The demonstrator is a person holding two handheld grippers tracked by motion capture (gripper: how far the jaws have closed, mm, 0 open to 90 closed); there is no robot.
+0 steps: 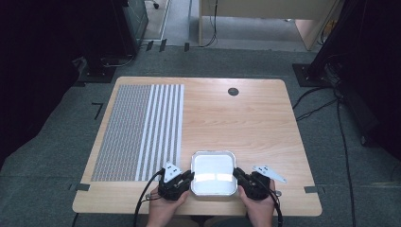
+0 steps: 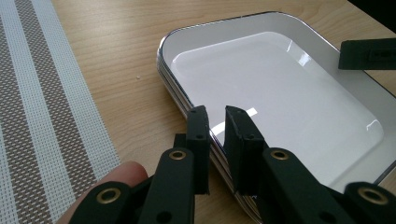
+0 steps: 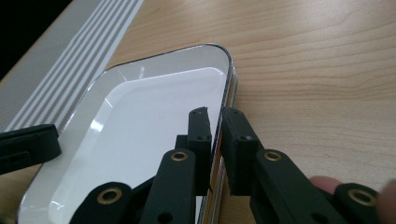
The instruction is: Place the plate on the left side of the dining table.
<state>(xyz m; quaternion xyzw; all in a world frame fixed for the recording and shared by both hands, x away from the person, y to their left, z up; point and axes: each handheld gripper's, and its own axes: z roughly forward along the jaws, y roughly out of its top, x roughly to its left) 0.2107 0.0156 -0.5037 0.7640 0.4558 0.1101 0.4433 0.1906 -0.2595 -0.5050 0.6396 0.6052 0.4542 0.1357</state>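
Tray (image 1: 213, 173), lower centre of frame, pinched at both side rims by left gripper (image 1: 188, 178) and right gripper (image 1: 239, 176); to be lifted level, evenly.

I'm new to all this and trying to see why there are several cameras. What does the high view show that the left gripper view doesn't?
High view alone: the whole wooden table, the grey carpet floor, the person's hands, and the right gripper on the white tray.

Left gripper view alone: a close look at the left gripper, its jaws closed on the tray's stacked rim.

Both: the tray, the striped placemat and the tabletop.
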